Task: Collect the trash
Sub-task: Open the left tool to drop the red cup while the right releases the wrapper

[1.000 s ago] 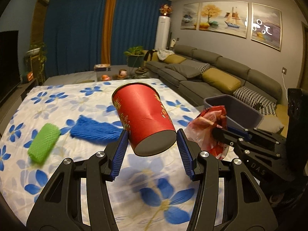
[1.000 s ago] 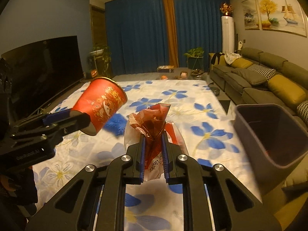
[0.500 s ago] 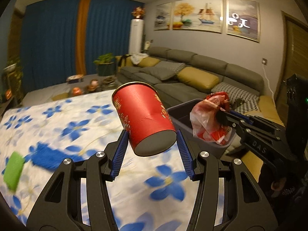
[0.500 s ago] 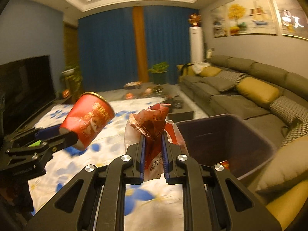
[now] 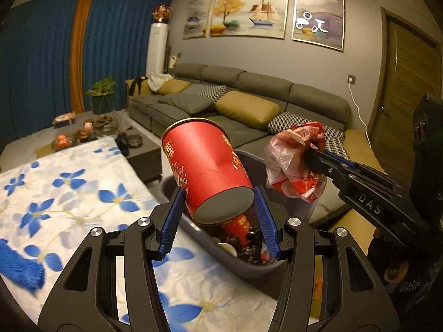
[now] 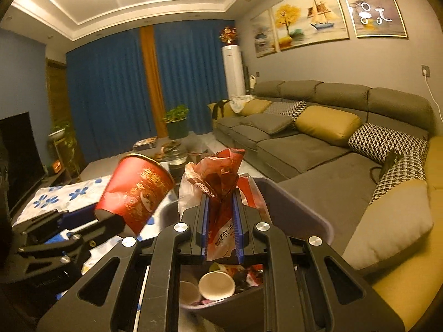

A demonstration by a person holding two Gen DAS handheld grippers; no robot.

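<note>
My left gripper [image 5: 218, 215] is shut on a red paper cup [image 5: 205, 166], held tilted above the near edge of the grey trash bin [image 5: 249, 268]. My right gripper [image 6: 221, 218] is shut on a crumpled red and clear plastic bag [image 6: 218, 177], held over the bin [image 6: 299, 207]. The bin holds paper cups [image 6: 216, 285] and other trash. The cup [image 6: 135, 191] and left gripper also show at the left of the right wrist view. The bag [image 5: 293, 160] and right gripper [image 5: 313, 157] show at the right of the left wrist view.
A table with a white cloth with blue flowers [image 5: 69, 193] lies left of the bin. A blue fuzzy item [image 5: 19, 268] lies on it at the far left. A grey sofa [image 5: 249, 102] with cushions runs along the wall behind the bin.
Both grippers have swung right, from over the table to over the bin, with the cup and bag still held. The green item has left the view.
</note>
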